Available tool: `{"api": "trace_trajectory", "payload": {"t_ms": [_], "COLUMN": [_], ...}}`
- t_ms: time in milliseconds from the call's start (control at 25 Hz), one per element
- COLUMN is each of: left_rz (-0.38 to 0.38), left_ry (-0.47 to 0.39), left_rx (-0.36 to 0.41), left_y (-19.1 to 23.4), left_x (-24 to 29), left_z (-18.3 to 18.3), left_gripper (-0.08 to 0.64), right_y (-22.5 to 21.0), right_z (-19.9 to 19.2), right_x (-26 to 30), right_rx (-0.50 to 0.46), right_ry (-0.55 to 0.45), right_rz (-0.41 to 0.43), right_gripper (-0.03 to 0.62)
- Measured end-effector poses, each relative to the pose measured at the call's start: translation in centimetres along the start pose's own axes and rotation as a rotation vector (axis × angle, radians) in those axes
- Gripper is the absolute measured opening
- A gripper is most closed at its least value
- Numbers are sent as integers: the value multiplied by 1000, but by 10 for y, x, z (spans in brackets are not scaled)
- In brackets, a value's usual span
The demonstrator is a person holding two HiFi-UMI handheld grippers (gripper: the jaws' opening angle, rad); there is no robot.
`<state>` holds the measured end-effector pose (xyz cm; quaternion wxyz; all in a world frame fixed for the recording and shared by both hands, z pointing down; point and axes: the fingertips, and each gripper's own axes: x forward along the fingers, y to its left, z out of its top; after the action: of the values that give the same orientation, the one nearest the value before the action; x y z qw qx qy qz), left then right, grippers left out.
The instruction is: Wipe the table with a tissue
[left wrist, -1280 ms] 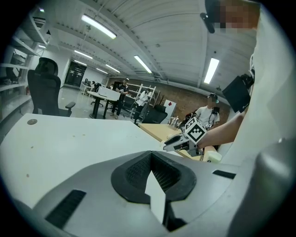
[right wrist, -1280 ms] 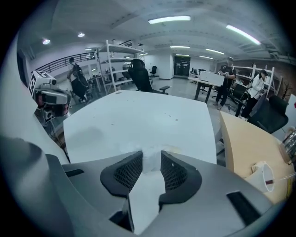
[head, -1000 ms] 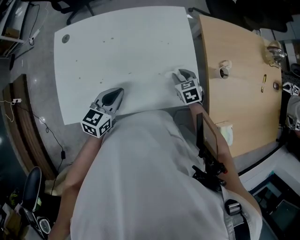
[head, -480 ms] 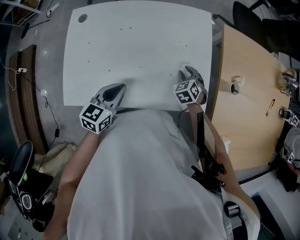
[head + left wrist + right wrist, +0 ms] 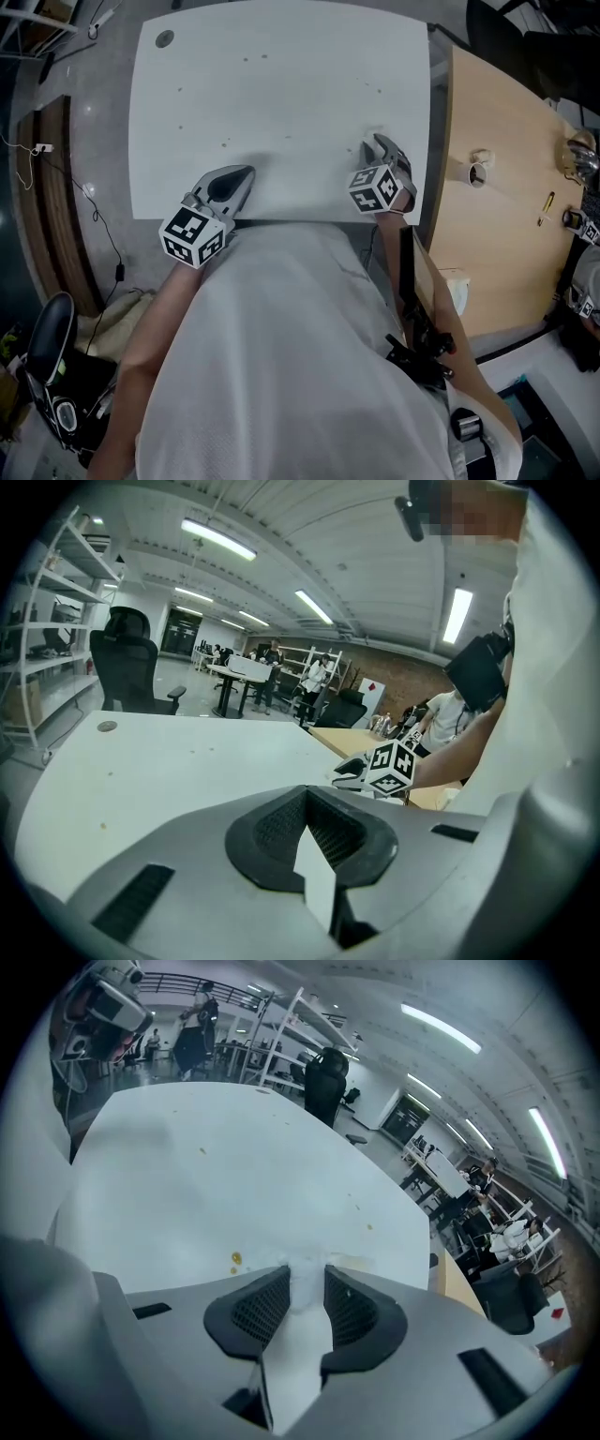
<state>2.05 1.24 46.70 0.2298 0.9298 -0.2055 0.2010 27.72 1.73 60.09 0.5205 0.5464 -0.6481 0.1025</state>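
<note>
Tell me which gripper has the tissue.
The right gripper: the white tissue is pinched between its jaws. The left gripper has its jaws together with nothing between them.

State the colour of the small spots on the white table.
Yellowish-brown spots, clearest in the right gripper view.
</note>
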Motion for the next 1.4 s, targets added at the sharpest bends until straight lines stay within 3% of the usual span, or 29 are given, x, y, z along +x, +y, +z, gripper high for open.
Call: {"api": "trace_trajectory", "payload": {"t_ms": [240, 560, 680, 800, 920, 1160, 1240, 1400], "left_rz": [-72, -127, -151, -170, -175, -166, -157, -131], "left_ry": [3, 17, 19, 11, -1, -11, -15, -19], "left_rx": [38, 68, 72, 76, 78, 68, 64, 47], "left_y": [20, 39, 35, 31, 31, 33, 35, 44], "left_x": [-8, -19, -17, -13, -11, -16, -20, -29], "left_z": [9, 10, 9, 13, 17, 12, 10, 5], "left_gripper": [5, 5, 5, 5, 5, 5, 5, 5], "right_y": [17, 50, 63, 62, 28, -2, 2, 15], "right_z": [4, 8, 9, 6, -20, -76, -70, -52], "right_x": [-6, -23, -28, -39, -52, -49, -44, -34], "right_rx": [55, 60, 96, 327, 555, 767, 754, 595], "right_ry": [68, 81, 65, 11, -10, 64, 64, 125], "right_rz": [-23, -63, -8, 114, 42, -36, -25, -69], "right_gripper": [118, 115, 115, 115, 117, 117, 117, 117]}}
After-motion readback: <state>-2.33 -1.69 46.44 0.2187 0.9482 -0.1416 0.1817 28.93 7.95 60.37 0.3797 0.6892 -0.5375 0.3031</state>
